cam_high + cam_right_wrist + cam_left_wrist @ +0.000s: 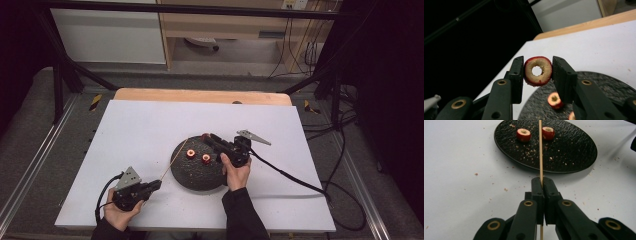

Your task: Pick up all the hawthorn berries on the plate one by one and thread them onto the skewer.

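Item: cored fruit ring (pixel 538 71), red skin, pale flesh, round hole through the middle. Held at the centre of the right gripper view, clamped by its rim between the two black jaws of the right gripper (pixel 538 72); in the high view that gripper (pixel 207 137) sits just right of centre, above the upper edge of the plate. Hole faces the camera, unobstructed.

Item: wooden skewer (pixel 540 150), one. Clenched near its lower end by the left gripper (pixel 541 181), jaws fully closed on it; it runs up the middle of the left gripper view across the plate. In the high view the skewer (pixel 175 159) slants from the left gripper (pixel 159 184) at lower left up towards the centre.

Step in hand, as judged: threading the ring onto the skewer. To do it well, bring the hole square to the skewer tip, keep the skewer steady, and slide along its axis rather than across it; pressing harder on the rim may split the flesh.

Item: black textured plate (pixel 192 175), one, round, strewn with crumbs, at the centre of the white table (pixel 140 130).

Item: fruit pieces (pixel 190 154) on the plate, two, side by side and apart. With the held ring, three in all.

Grippers: two.
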